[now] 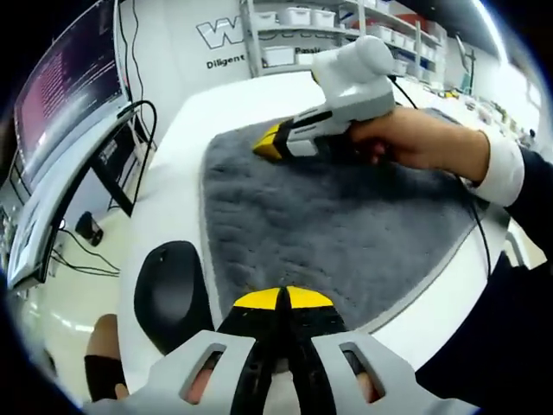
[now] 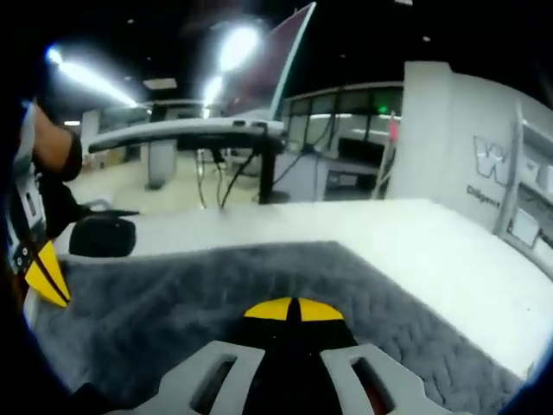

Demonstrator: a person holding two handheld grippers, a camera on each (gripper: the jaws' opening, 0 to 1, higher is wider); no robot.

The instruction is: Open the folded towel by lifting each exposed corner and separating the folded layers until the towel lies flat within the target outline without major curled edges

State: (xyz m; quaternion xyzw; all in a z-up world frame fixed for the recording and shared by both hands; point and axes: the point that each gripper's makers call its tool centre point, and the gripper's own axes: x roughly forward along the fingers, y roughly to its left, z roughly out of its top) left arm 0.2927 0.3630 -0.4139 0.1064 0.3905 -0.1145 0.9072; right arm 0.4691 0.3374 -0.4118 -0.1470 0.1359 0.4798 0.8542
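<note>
The grey quilted towel [image 1: 346, 225] lies spread out on the white table [image 1: 173, 173], and its edges look flat. My left gripper [image 1: 281, 298] is shut, with its yellow tips over the towel's near edge and no cloth seen lifted between them. A hand holds my right gripper [image 1: 270, 143] low over the towel's far corner, jaws together. In the right gripper view, my right gripper [image 2: 294, 309] is shut just above the towel [image 2: 216, 294]. The left gripper [image 2: 43, 272] enters that view at the left edge, by the towel's border.
A black mouse [image 1: 173, 294] [image 2: 102, 235] sits on the table just off the towel's edge. A monitor [image 1: 60, 95] on a stand rises beyond the table's side, with cables below it. Shelves with white bins [image 1: 302, 26] stand at the back.
</note>
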